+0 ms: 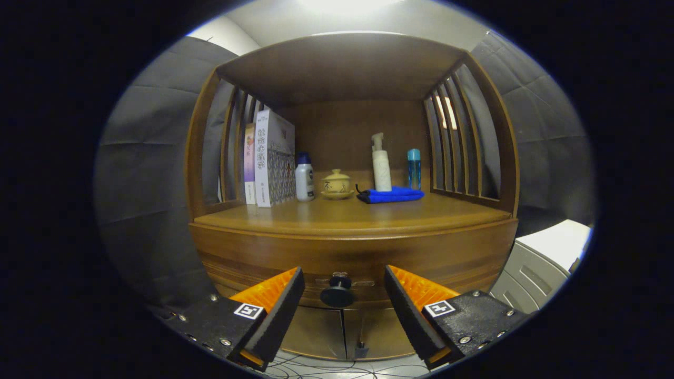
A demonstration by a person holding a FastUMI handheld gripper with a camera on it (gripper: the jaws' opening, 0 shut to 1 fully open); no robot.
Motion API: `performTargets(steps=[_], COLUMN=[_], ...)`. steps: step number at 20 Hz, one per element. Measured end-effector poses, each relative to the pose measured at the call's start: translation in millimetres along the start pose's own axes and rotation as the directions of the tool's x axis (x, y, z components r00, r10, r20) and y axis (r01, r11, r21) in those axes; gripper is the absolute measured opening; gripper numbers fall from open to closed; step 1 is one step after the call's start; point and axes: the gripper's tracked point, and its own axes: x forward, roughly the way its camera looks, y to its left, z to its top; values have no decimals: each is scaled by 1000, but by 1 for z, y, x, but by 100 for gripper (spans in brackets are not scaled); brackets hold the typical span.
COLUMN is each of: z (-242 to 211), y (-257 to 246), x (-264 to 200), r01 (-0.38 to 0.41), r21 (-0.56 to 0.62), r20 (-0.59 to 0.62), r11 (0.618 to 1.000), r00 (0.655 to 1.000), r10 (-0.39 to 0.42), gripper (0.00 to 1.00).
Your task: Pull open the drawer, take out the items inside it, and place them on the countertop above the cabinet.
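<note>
Gripper (344, 281) wide open, holds nothing. Drawer (347, 263) shut, lower centre of frame; its knob (337, 292) sits between the fingers, touching neither, gaps both sides. Countertop (358, 213) front edge bare; books (268, 158), bottles, blue cloth (390, 195) crowd back.

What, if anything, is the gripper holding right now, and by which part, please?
Nothing is held. The gripper is open, its fingers apart on either side of the drawer knob, not touching it; the drawer is shut.
</note>
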Motion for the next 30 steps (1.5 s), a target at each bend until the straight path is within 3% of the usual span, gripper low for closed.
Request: performTargets(steps=[6,17,30], z=[-26,-38,-46], y=[6,5,10], x=[24,33,-21], r01=[-11,3,2], r21=[-30,-24,-32], r20=[-62,-109,-98], r11=[999,1000,999], r00=[998,994,995], r10=[9,-5,-5], gripper=[85,39,36])
